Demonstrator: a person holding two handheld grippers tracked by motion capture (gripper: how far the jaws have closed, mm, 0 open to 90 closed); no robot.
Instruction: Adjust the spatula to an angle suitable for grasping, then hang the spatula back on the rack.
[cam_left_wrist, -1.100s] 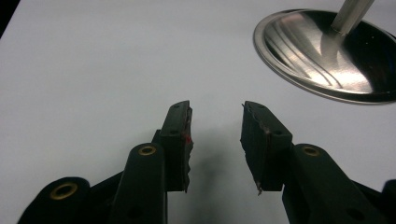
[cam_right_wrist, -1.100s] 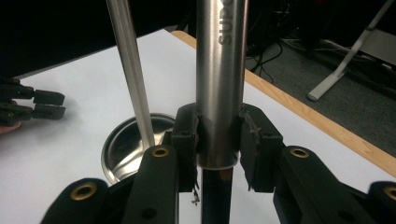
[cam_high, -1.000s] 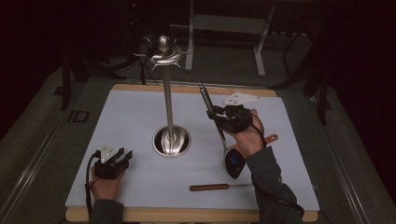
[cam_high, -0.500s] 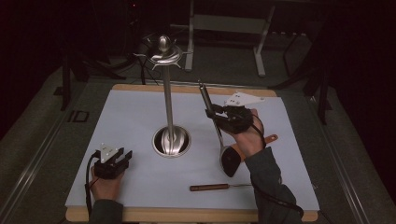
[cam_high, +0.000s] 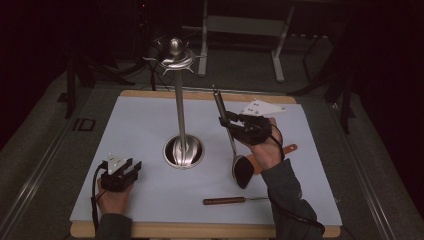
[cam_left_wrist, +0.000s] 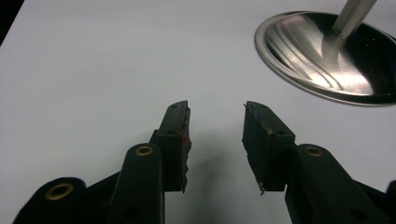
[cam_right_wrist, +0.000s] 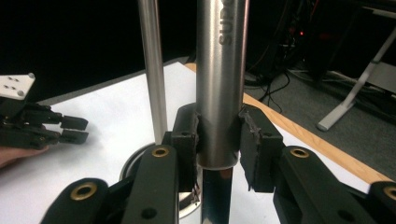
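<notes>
A: What did the right claw (cam_high: 231, 121) hold, and why there?

B: Its jaws were clamped on the steel handle of the ladle (cam_high: 234, 150), partway up the shaft. In my judgement that grip left the handle's tip free to reach a hook on the utensil stand (cam_high: 179, 107).

A: Orientation of the ladle?

B: Long axis steeply tilted, near upright. The handle tip pointed up and toward the table's far edge; the dark bowl hung low, near the right half of the table (cam_high: 125, 115), just beside an orange-handled utensil (cam_high: 287, 150).

A: And the stand?

B: Its round base sat mid-table, and the pole rose to a hooked crown.

A: The left claw (cam_high: 134, 166)?

B: Jaws apart, nothing between them, parked near the near-left corner, seemingly idle. A wooden-handled tool (cam_high: 225, 201) lay along the near edge.
</notes>
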